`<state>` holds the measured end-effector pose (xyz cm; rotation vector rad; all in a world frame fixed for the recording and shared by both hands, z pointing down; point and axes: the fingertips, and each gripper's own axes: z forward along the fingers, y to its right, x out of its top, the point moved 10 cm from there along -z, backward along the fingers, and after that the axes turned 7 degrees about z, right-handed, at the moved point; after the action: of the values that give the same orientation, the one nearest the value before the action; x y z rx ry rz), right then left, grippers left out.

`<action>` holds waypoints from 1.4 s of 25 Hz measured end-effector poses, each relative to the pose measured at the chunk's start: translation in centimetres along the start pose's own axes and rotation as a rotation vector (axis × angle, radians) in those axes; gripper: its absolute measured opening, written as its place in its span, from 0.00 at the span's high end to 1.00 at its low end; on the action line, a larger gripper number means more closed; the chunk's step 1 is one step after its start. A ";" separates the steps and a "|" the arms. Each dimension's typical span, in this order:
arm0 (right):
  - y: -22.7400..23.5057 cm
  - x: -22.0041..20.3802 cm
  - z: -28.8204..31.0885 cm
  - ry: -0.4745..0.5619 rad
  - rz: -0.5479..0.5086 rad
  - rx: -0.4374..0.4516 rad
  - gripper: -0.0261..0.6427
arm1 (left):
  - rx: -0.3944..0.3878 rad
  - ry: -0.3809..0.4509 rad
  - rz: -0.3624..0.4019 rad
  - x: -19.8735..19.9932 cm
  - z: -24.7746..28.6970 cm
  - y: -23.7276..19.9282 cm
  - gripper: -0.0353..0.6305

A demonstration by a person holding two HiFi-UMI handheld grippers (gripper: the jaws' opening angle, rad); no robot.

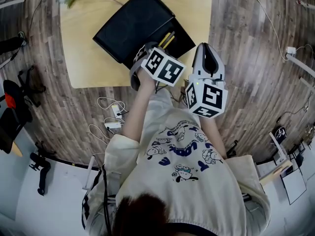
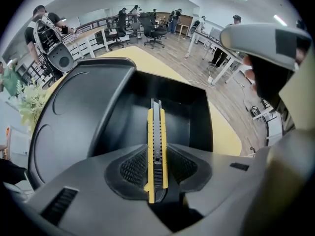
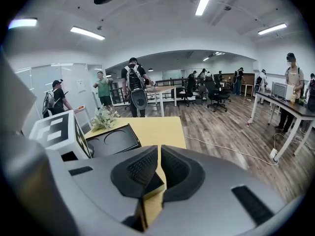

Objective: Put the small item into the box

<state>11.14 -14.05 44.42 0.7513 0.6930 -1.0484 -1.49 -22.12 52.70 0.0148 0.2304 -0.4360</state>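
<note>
Knife (image 2: 157,124) clamped in left gripper (image 2: 157,168) over box (image 2: 189,114), right gripper (image 3: 158,168) alongside, closed

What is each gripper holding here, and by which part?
The left gripper clamps a yellow utility knife by its near end, the rest sticking out forward. The right gripper is shut on nothing.

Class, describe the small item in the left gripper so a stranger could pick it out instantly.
Start at the yellow table and its open black box. Over the box, the left gripper clamps a slim utility knife: the only yellow-and-black thing there.
</note>
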 end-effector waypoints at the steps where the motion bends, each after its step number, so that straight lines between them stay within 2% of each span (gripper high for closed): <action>1: 0.0 -0.1 0.0 -0.002 0.001 -0.001 0.90 | 0.001 -0.007 -0.002 -0.1 0.1 0.0 0.76; 6: 0.3 -0.4 -0.3 -0.004 0.013 -0.005 0.90 | 0.017 0.009 0.003 -0.5 0.2 0.1 0.76; 13: -0.4 -0.3 -0.2 -0.003 0.004 0.019 0.90 | 0.044 0.061 -0.036 -1.0 0.1 -0.2 0.76; 18: -0.9 0.6 -1.3 0.023 -0.013 0.053 0.90 | 0.049 0.133 -0.085 -0.8 -2.3 0.0 0.75; 21: -1.6 1.5 -1.9 0.050 -0.030 0.087 0.90 | 0.090 0.219 -0.114 -0.7 -4.9 -0.1 0.77; 24: -2.4 2.7 -2.6 0.083 -0.048 0.126 0.90 | 0.144 0.334 -0.172 -0.5 -8.1 -0.1 0.85; 28: -3.6 4.5 -3.3 0.140 -0.070 0.191 0.90 | 0.248 0.473 -0.218 -0.2 -12.3 -0.2 0.89; 35: -5.4 7.4 -4.9 0.225 -0.113 0.310 0.90 | 0.407 0.684 -0.296 -0.8 -18.5 0.6 0.91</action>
<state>7.91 -15.38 34.62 1.1210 0.7809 -1.2020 -5.93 -20.07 34.87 0.5412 0.8195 -0.7598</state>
